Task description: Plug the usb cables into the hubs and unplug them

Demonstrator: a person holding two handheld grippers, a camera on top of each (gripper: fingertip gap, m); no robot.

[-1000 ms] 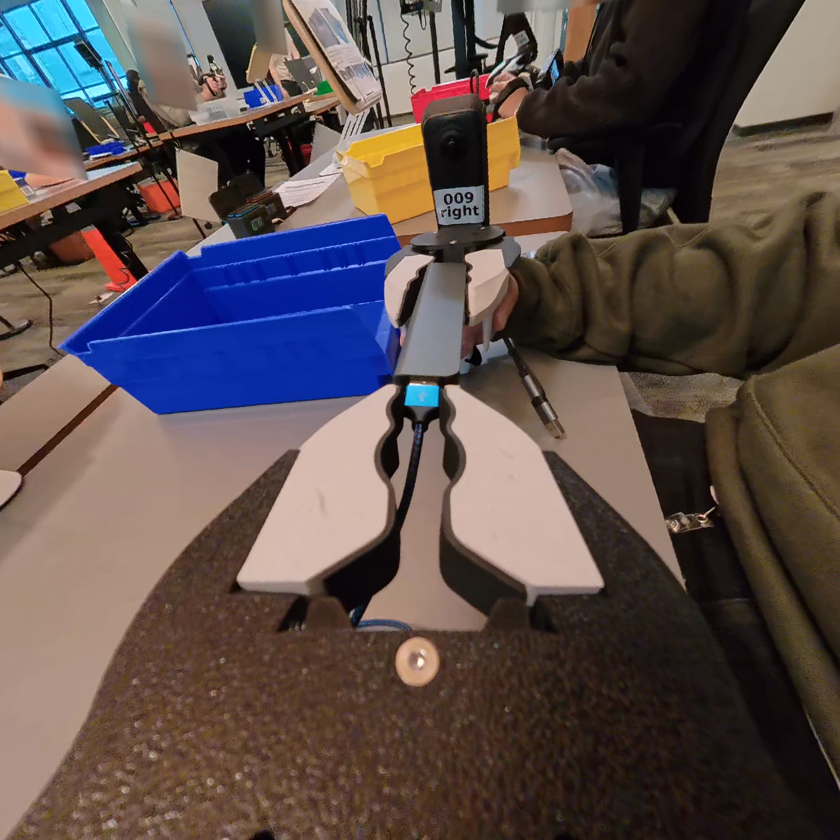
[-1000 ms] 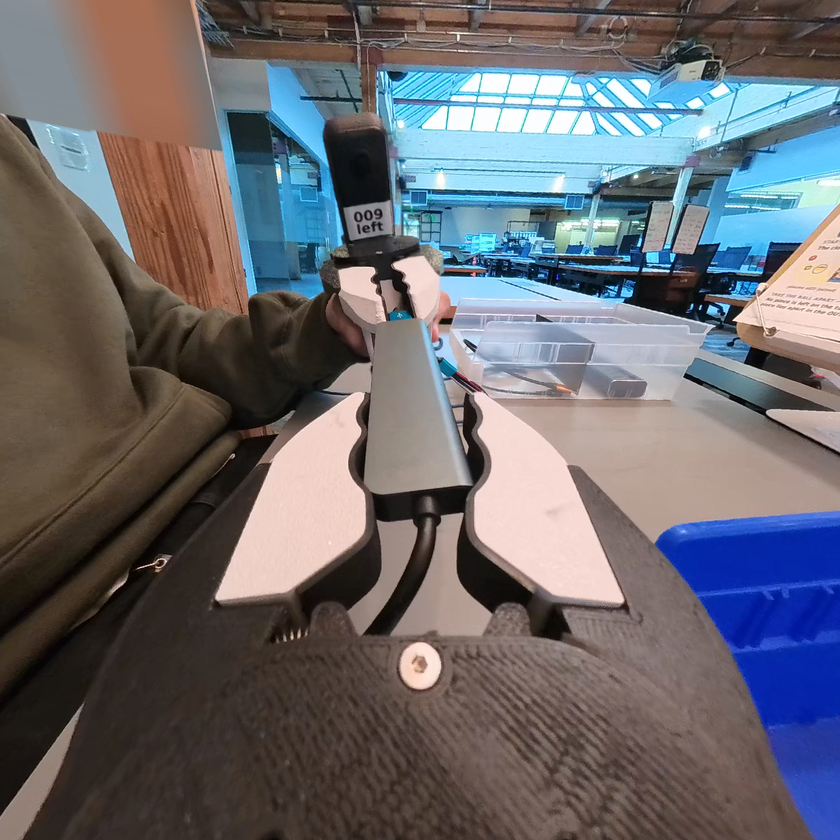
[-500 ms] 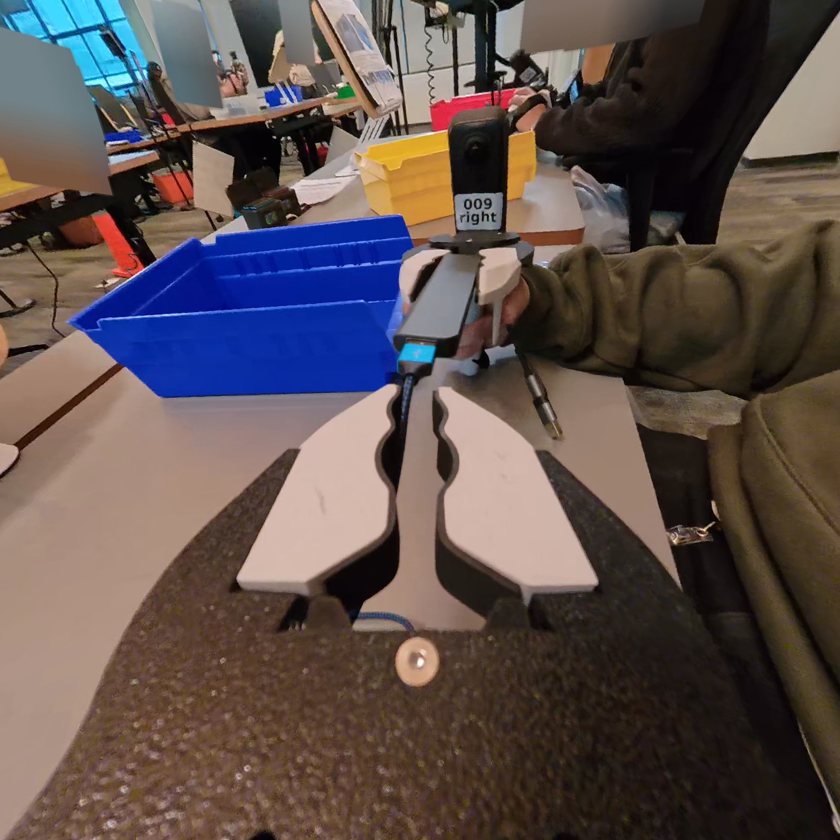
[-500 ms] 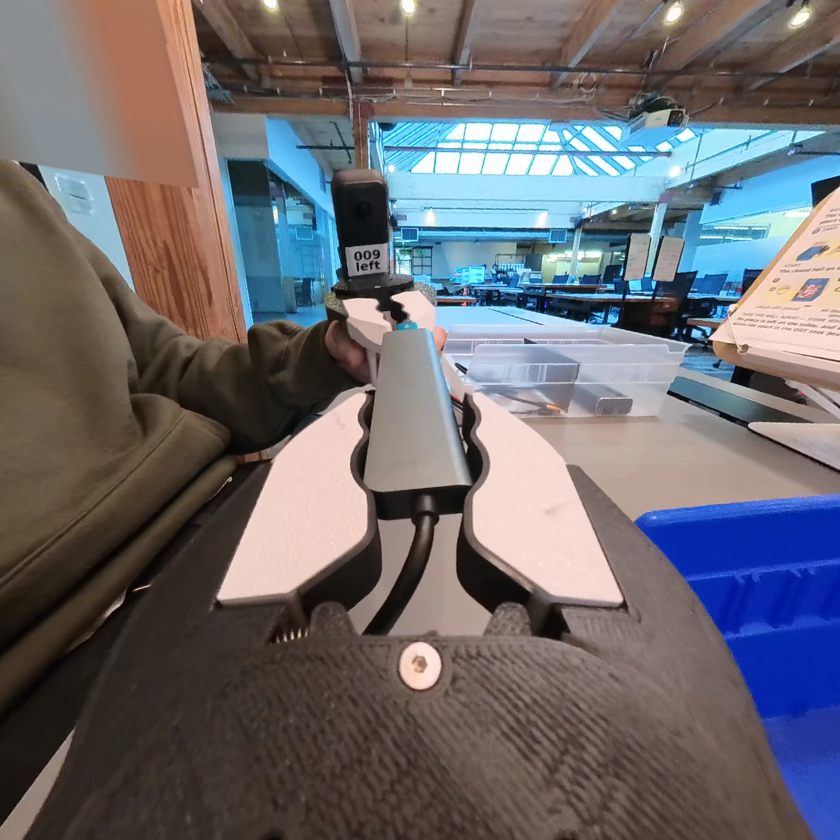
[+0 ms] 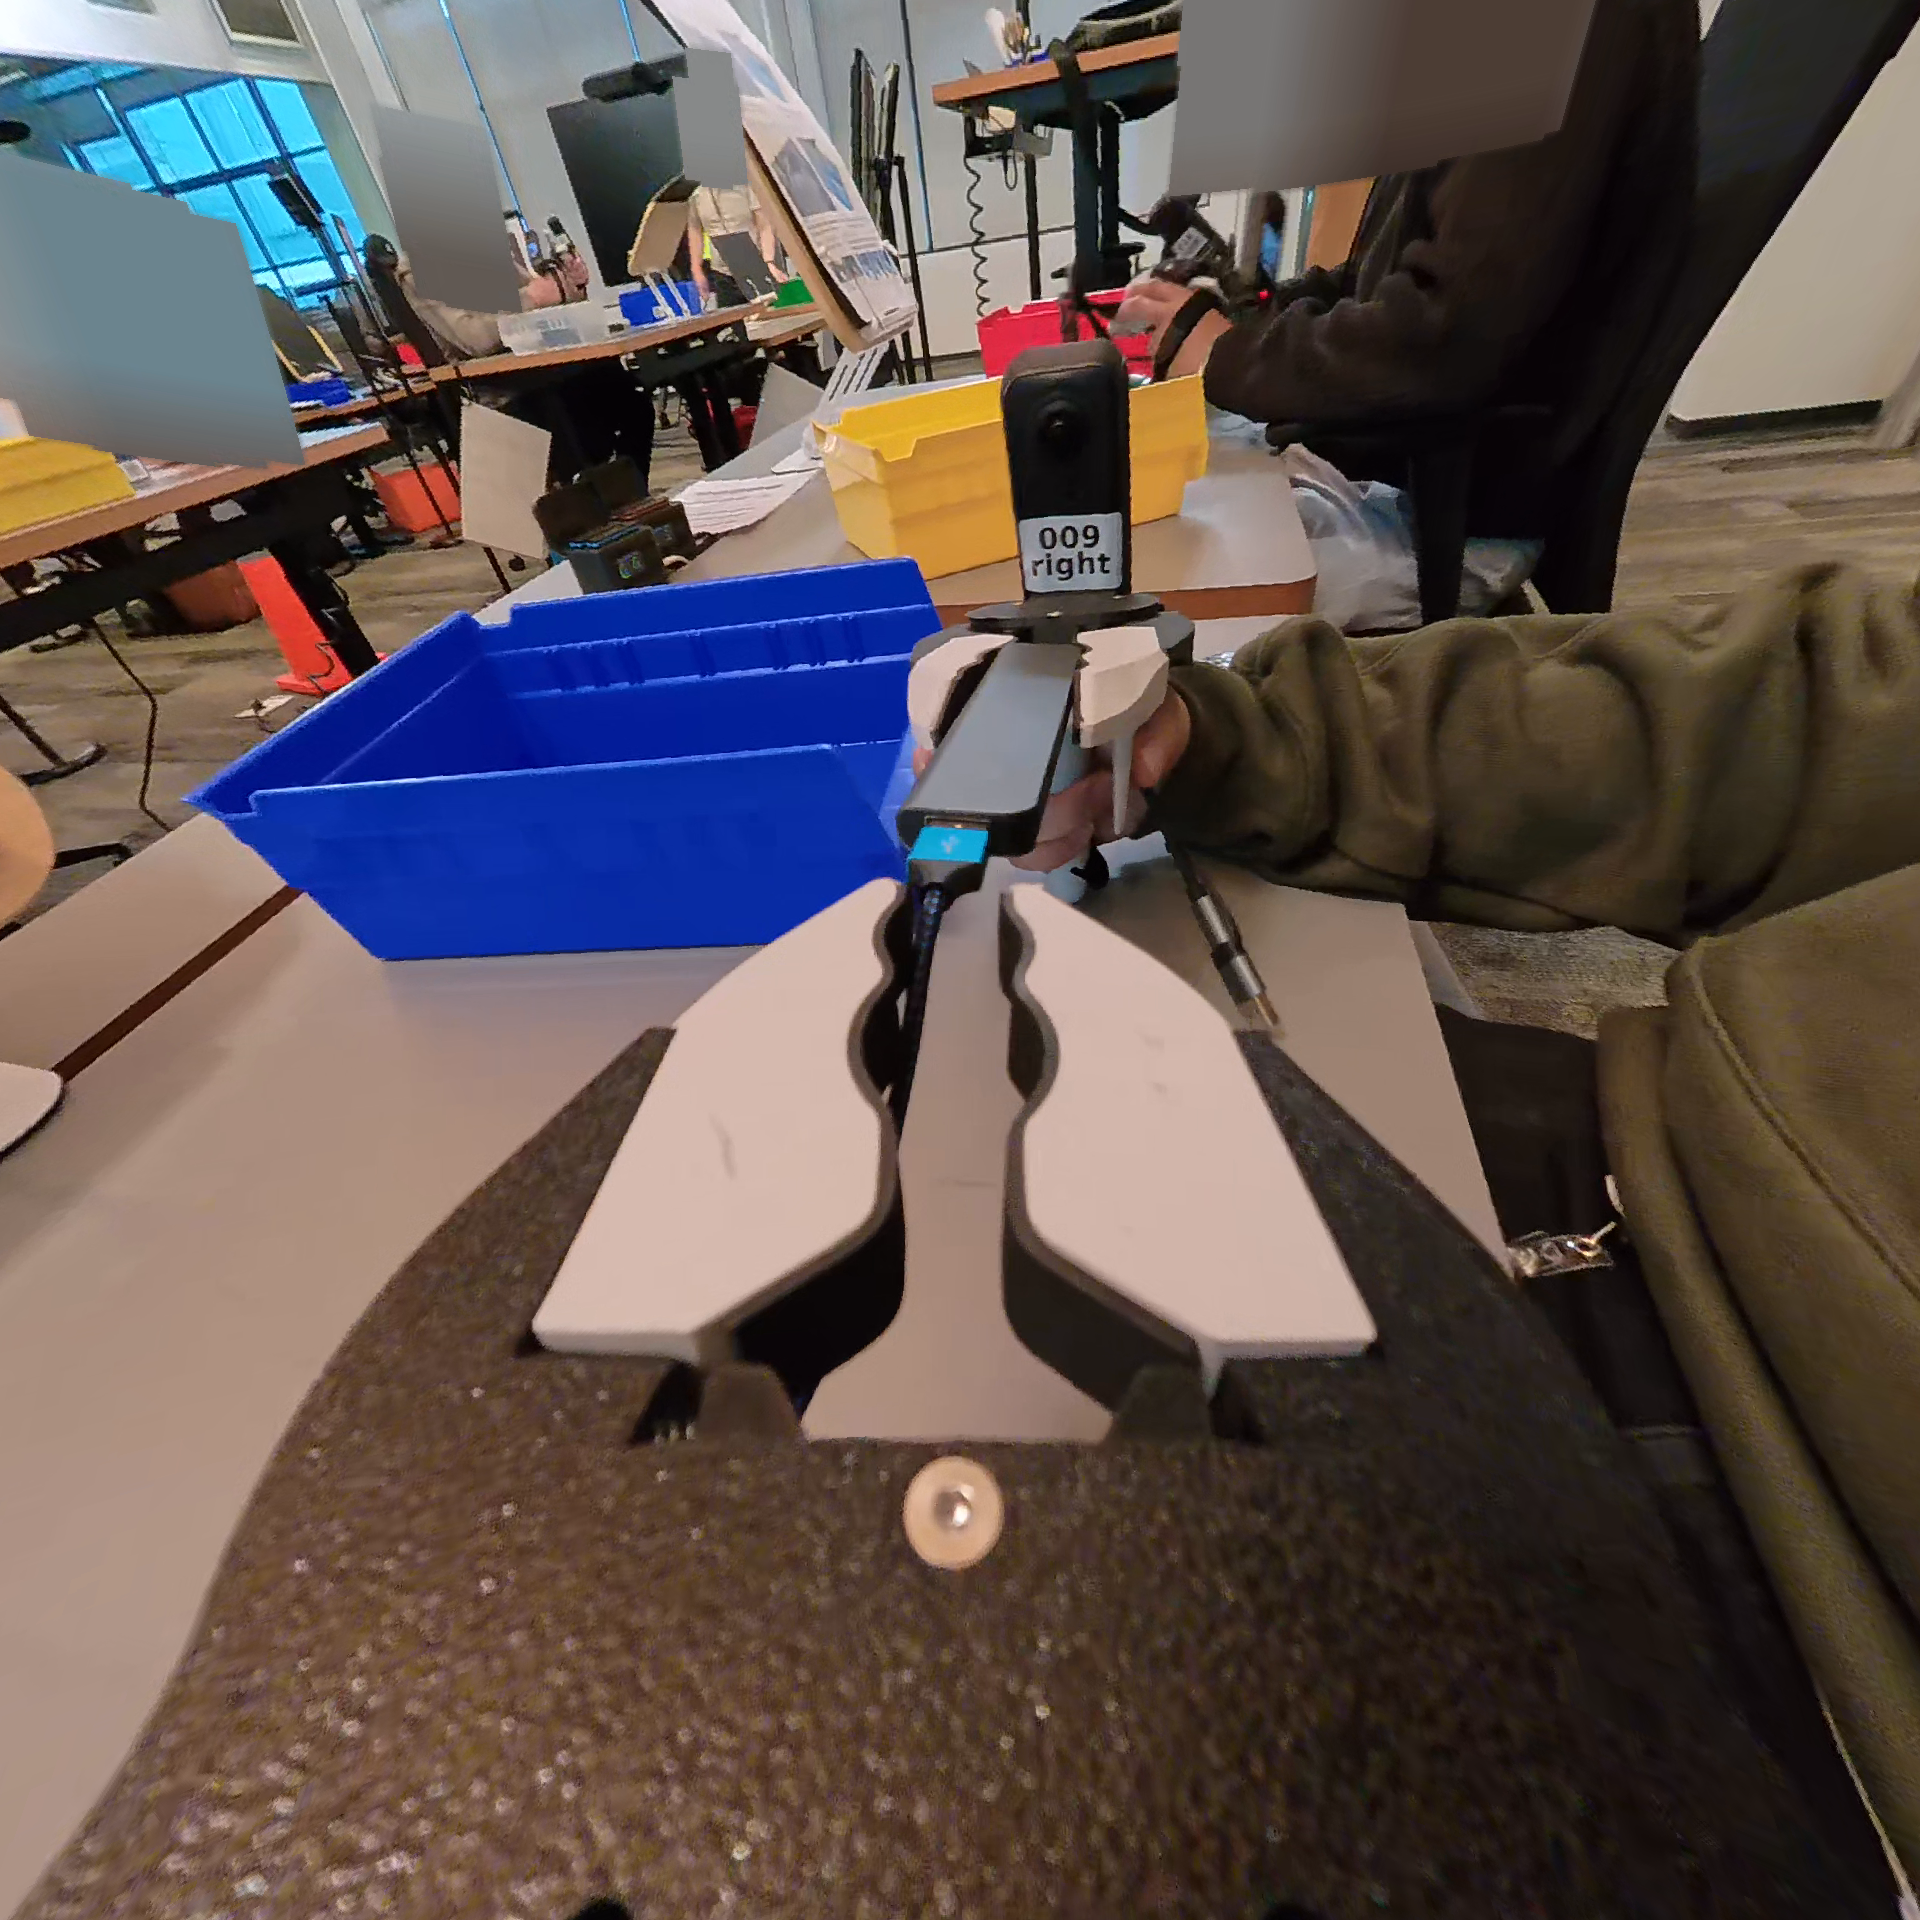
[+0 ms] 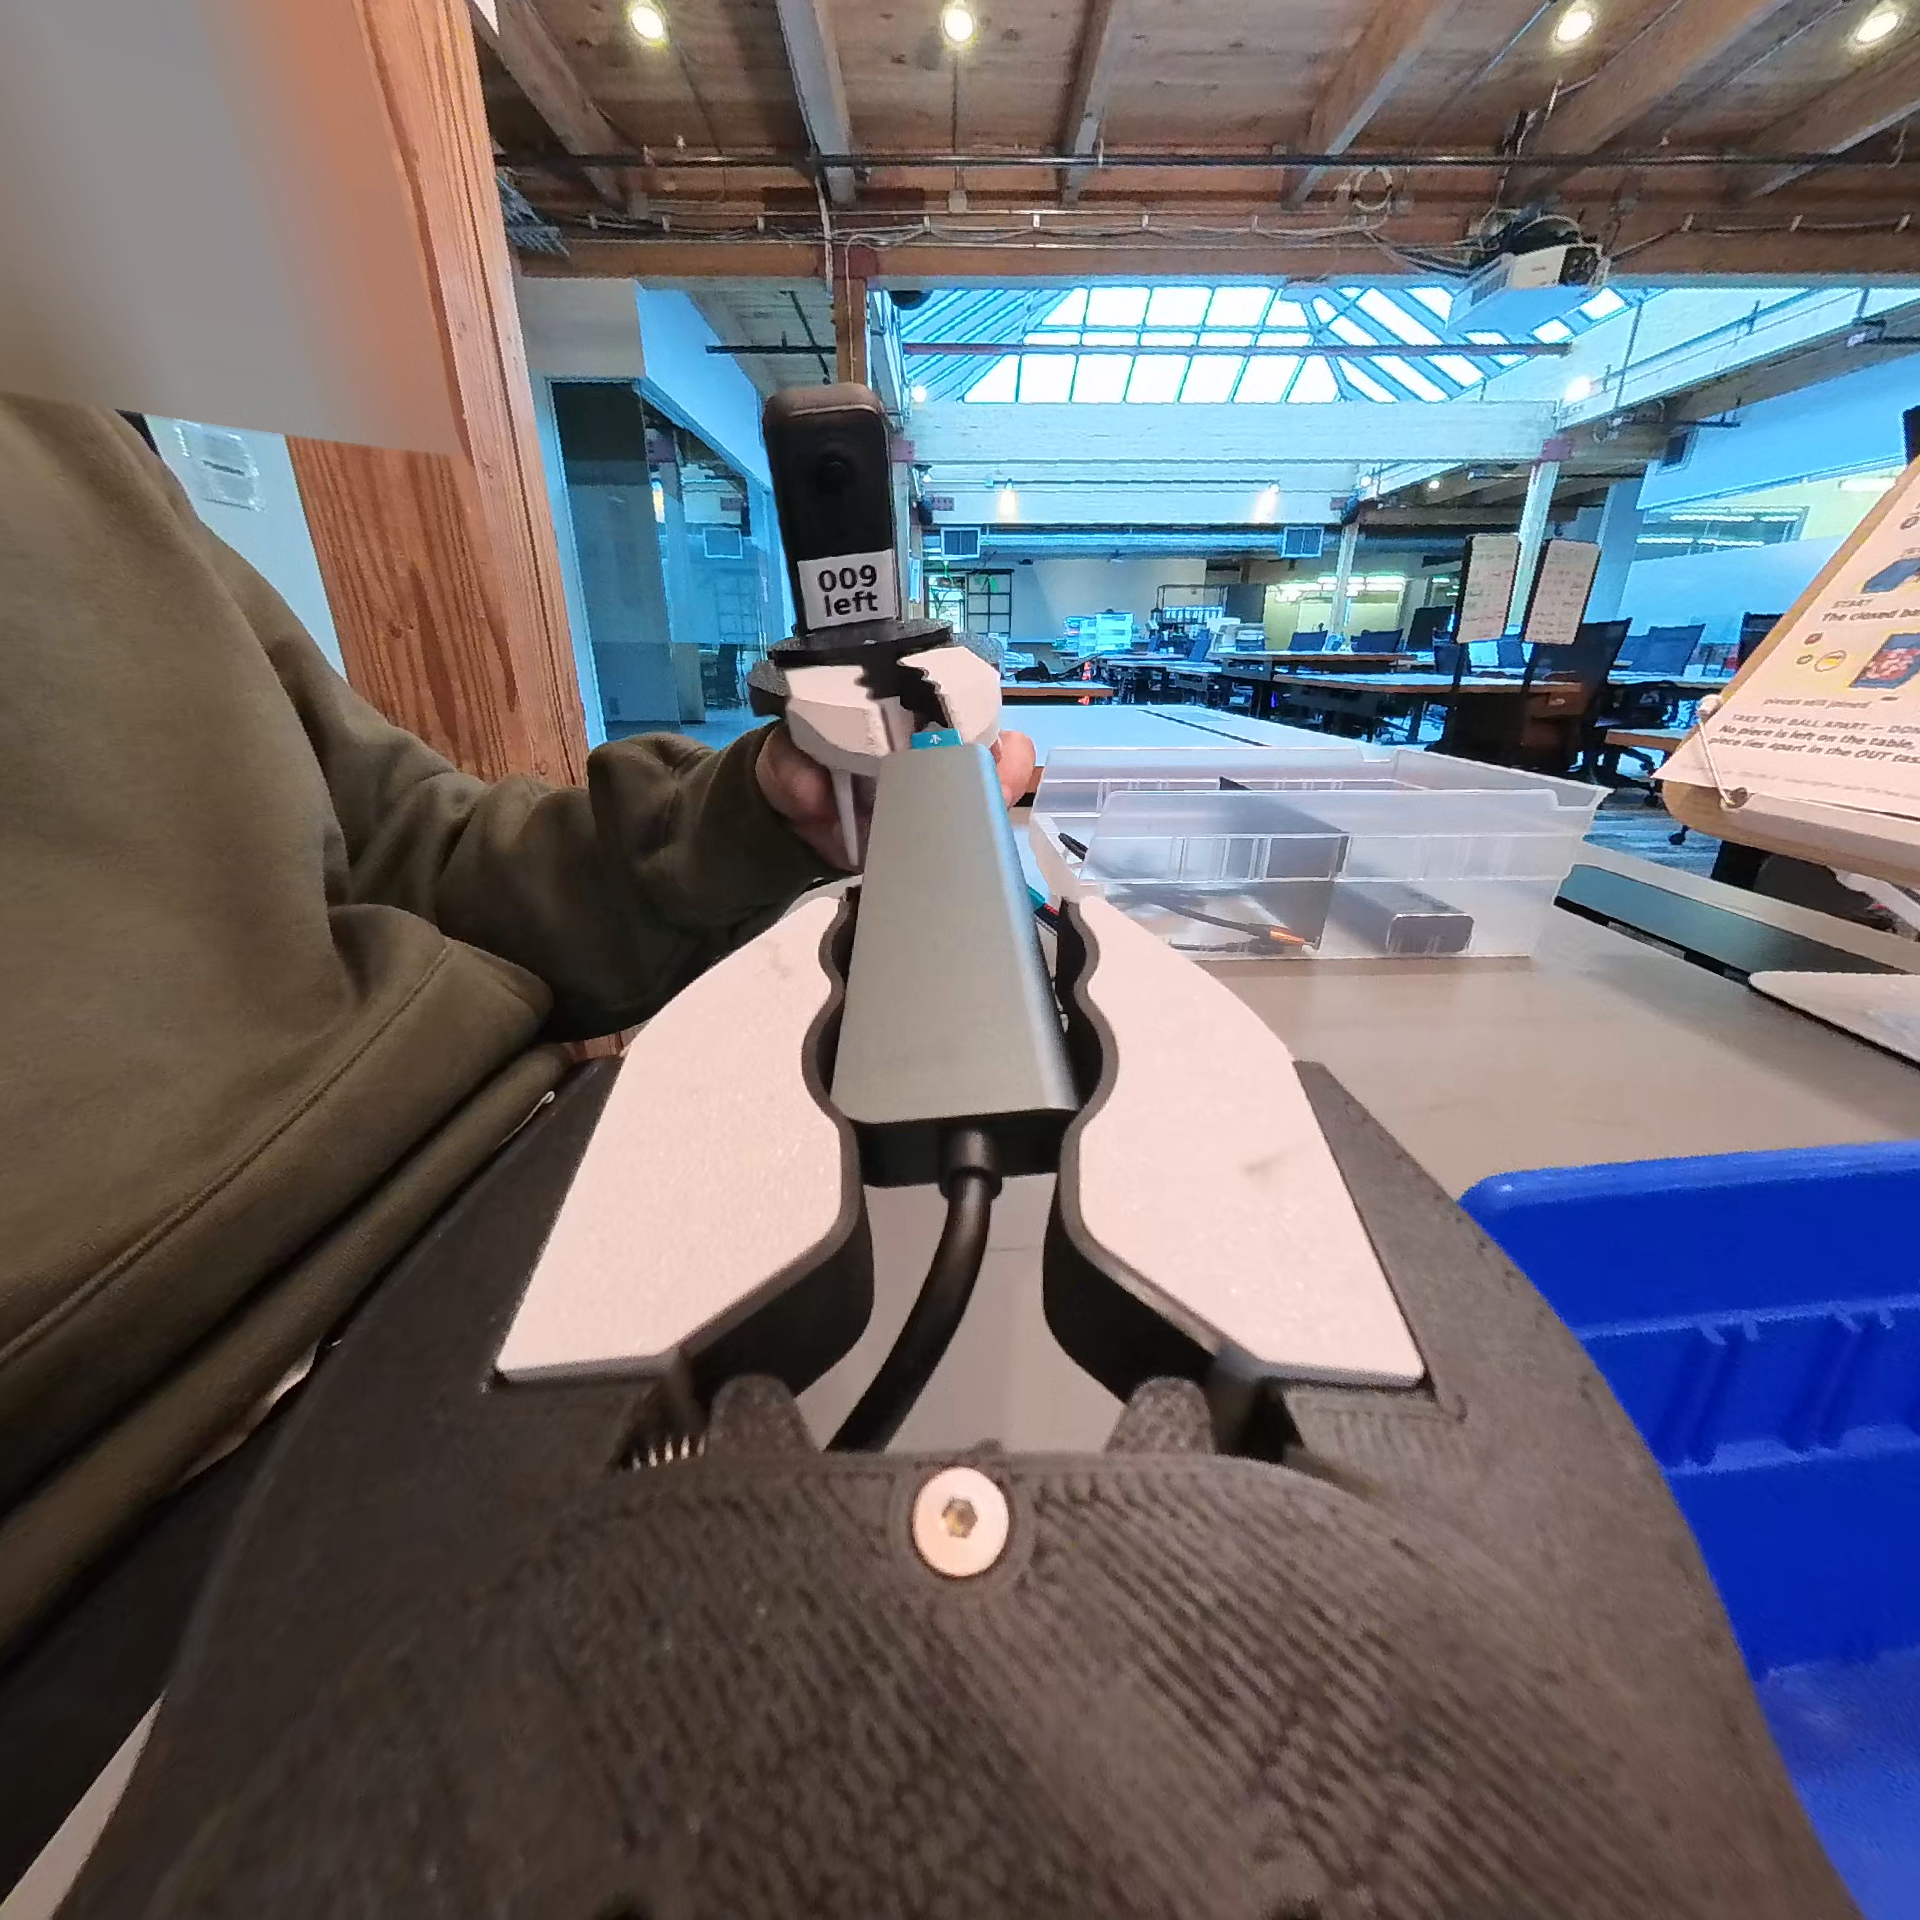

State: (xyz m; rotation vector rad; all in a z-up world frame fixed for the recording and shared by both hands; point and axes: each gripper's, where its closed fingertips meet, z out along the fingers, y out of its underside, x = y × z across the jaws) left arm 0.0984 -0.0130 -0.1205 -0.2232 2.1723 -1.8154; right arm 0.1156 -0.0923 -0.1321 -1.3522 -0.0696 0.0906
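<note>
My right gripper (image 6: 956, 914) is shut on a grey USB hub (image 6: 951, 966), held above the table and pointing at the left gripper. The hub's black lead (image 6: 956, 1247) runs back between the fingers. A blue USB plug (image 5: 945, 844) on a braided cable (image 5: 920, 966) sits in the hub's far end (image 5: 997, 727). My left gripper (image 5: 951, 904) is just behind the plug, fingers slightly parted, with the cable loose between them. The hub's lead hangs under the right gripper (image 5: 1029, 675) and ends in a metal connector (image 5: 1252, 1003). The left gripper also shows in the right wrist view (image 6: 894, 707).
A blue bin (image 5: 582, 790) stands on the grey table (image 5: 312, 1091), close to the right gripper (image 6: 1714, 1351). A clear tray (image 6: 1320, 821) behind holds another hub and cables. A yellow bin (image 5: 935, 468) stands farther back. A sign board (image 6: 1808, 707) stands at the right. The grippers' ends are close to 9 cm from one another.
The left gripper has let go of the blue plug and drawn back along the cable. The plug stays in the hub, which the right gripper has tilted upward.
</note>
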